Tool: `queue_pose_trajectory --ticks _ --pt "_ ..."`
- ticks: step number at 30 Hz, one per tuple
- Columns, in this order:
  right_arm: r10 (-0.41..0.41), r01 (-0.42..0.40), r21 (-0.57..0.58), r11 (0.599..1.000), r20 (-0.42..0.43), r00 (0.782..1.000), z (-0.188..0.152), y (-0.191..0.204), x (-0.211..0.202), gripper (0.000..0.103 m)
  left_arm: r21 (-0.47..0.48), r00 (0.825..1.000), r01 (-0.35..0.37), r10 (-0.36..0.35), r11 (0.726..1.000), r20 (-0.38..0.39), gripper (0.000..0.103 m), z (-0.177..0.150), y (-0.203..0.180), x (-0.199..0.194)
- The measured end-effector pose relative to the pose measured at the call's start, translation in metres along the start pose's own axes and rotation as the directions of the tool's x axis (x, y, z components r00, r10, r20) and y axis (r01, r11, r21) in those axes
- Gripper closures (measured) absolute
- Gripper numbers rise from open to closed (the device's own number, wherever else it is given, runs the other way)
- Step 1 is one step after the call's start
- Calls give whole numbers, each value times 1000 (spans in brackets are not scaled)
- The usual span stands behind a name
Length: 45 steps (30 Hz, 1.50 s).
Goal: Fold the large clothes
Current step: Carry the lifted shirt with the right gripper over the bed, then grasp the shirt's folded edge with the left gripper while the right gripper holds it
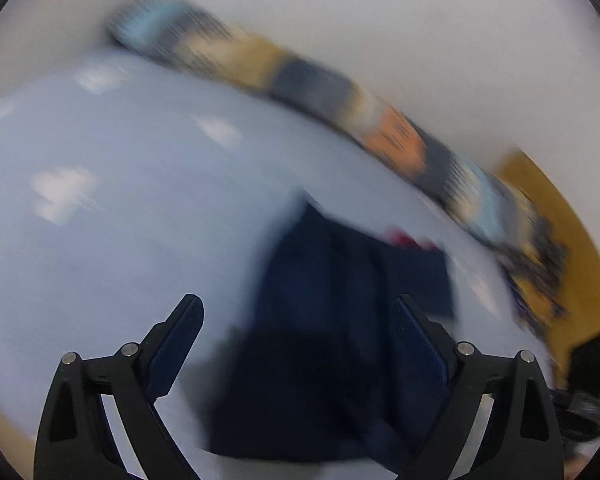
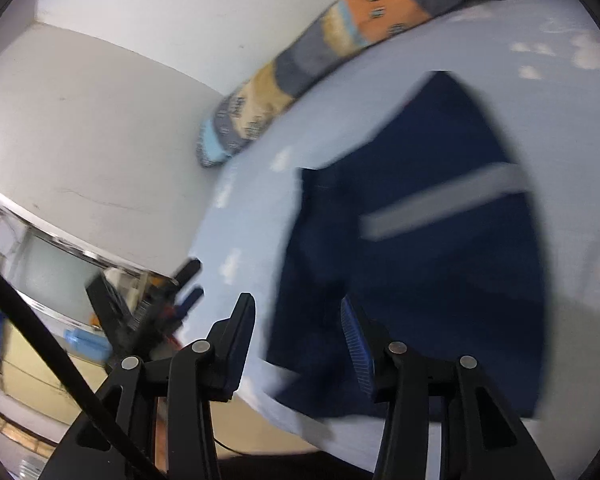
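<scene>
Garment (image 2: pixel 440 280), navy with one grey stripe, lies part-folded on my pale blue bed sheet (image 1: pixel 120 220). Left gripper (image 1: pixel 296 312) spread wide, empty. Right gripper (image 2: pixel 298 312) parted, empty. Step: between folds, I judge. Next: pinch an edge.

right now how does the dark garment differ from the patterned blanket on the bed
The dark garment is plain navy with one grey stripe; the patterned blanket is patchwork orange, tan, grey and light blue. The garment lies spread mid-bed; the blanket is bunched in a long roll against the wall. Both rest on the pale blue sheet.
</scene>
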State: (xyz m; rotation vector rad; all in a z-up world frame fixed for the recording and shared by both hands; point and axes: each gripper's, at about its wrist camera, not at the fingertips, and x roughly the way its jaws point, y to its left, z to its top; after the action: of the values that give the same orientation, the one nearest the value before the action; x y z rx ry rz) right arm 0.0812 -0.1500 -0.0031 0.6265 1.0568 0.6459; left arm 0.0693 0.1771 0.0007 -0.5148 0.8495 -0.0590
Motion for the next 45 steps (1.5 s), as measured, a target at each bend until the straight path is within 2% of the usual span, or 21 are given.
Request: queue_pose_trajectory --ticks 1,2,5,10,14,16,18,19,20,21,23,26,29,34,38,41,45 --pt "-19 19 4 1000 2 1000 -2 -10 -7 53 -3 997 35 -35 999 -72 9 -3 -7 16" --pt "-29 29 5 1000 2 1000 -5 -22 -16 53 -5 992 45 -45 999 -114 9 -6 -11 27" --pt "-72 71 14 997 22 997 -5 -51 -34 53 -33 980 18 -24 999 -199 9 -12 -18 63" --pt "-53 49 134 990 28 998 -7 -100 -52 52 -123 928 114 -150 986 -341 9 -23 -26 114" --pt "-5 0 229 973 21 1000 -6 -122 -53 52 -99 902 179 -204 979 -381 9 -31 -54 133" --pt "-1 -5 237 971 24 1000 -6 -124 -56 52 -76 899 179 -194 981 -391 9 -35 -64 140" --pt "-2 -3 232 973 22 1000 -6 -123 -55 52 -60 884 211 -217 976 -414 11 -40 -74 148" --pt "-6 0 231 973 23 1000 -5 -120 -51 52 -23 888 202 -193 979 -417 35 -44 -81 152" --pt "-14 7 228 974 31 999 -4 -117 -51 52 28 903 151 -126 988 -410 64 -48 -86 156" --pt "-22 13 222 975 38 999 -3 -115 -52 52 74 918 100 -64 992 -391 67 -49 -90 157" --pt "-60 47 210 977 56 997 -1 -117 -57 52 143 937 61 -8 988 -350 84 -54 -101 154" --pt "-97 81 208 975 68 993 0 -121 -60 52 178 959 46 6 983 -283 90 -55 -109 141" --pt "-113 96 231 968 62 992 -1 -126 -55 52 195 973 49 -3 979 -229 93 -55 -116 128" --pt "-156 139 276 951 42 987 -6 -136 -36 52 208 983 68 -30 976 -180 94 -53 -120 114" --pt "-51 36 296 954 42 998 -6 -136 -20 51 205 987 93 -63 974 -149 94 -46 -118 95" --pt "-59 43 213 976 71 996 -4 -117 -21 47 197 987 121 -97 973 -125 94 -39 -120 82" --pt "44 -50 118 992 50 998 0 -86 -12 47 222 990 128 -110 967 -90 95 -35 -123 66"
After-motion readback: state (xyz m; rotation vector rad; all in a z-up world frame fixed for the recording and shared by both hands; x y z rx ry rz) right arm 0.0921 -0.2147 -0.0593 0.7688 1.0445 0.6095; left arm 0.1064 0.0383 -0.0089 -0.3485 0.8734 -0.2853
